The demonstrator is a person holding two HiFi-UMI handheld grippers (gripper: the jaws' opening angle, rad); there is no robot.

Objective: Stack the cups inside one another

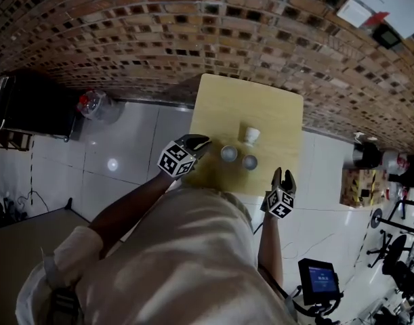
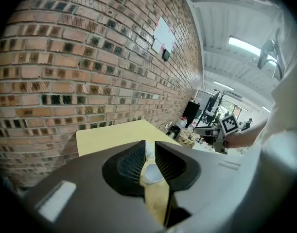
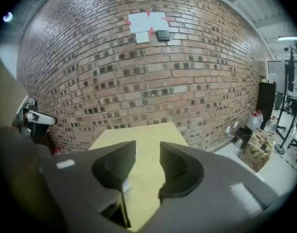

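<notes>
Three small white cups stand on the yellow table (image 1: 220, 100): one farther back (image 1: 251, 135) and two side by side nearer me (image 1: 228, 154) (image 1: 250, 162). My left gripper (image 1: 198, 141) hovers at the table's left edge, just left of the cups. In the left gripper view its jaws (image 2: 149, 147) leave only a slit, with nothing gripped; a cup (image 2: 151, 173) shows below them. My right gripper (image 1: 283, 176) hangs off the table's near right corner. Its jaws (image 3: 148, 149) stand apart and empty, and a cup (image 3: 126, 186) peeks from behind its left jaw.
A brick wall (image 1: 193, 32) runs behind the table, with papers (image 3: 146, 23) pinned to it. A black cabinet (image 1: 30, 103) and a clear jar (image 1: 91, 103) stand to the left. A cardboard box (image 1: 356, 185) and a screen (image 1: 320, 278) are on the right.
</notes>
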